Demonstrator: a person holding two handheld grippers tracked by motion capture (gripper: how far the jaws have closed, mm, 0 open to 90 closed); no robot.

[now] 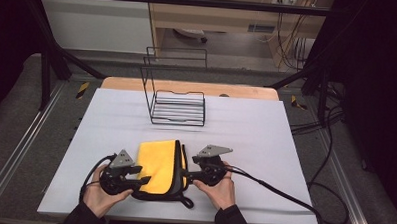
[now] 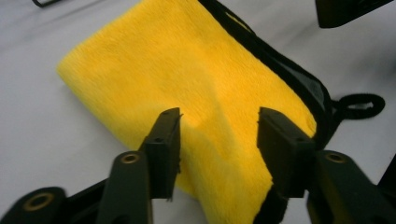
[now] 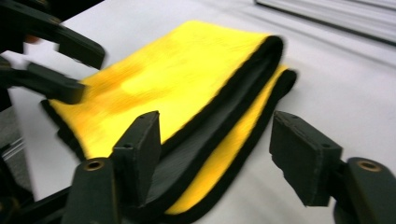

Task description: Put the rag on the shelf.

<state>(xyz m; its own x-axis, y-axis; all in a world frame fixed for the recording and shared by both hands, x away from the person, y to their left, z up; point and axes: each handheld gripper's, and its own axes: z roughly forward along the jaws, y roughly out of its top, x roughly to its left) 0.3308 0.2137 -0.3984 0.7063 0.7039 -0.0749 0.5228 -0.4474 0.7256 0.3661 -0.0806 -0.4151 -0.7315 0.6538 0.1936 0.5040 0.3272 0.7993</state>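
A folded yellow cloth (image 1: pixel 157 165) with black trim and a grey inner side lies near the front of the white table cover (image 1: pixel 246 133). My left gripper (image 1: pixel 143 180) sits at the cloth's front left corner. In the left gripper view its jaws (image 2: pixel 219 135) stand open over the yellow cloth (image 2: pixel 187 70), with a raised fold between them. My right gripper (image 1: pixel 185 175) is at the cloth's right edge. Its jaws (image 3: pixel 217 149) are open around the layered black-trimmed edge of the cloth (image 3: pixel 177 74), pads apart from it. The left gripper (image 3: pixel 60 60) shows beyond.
A black wire rack (image 1: pixel 178 107) stands at the back middle of the table. A black hanging loop (image 1: pixel 187 202) trails from the cloth's front right corner. Cables (image 1: pixel 283 195) run off to the right. Black frame bars ring the table.
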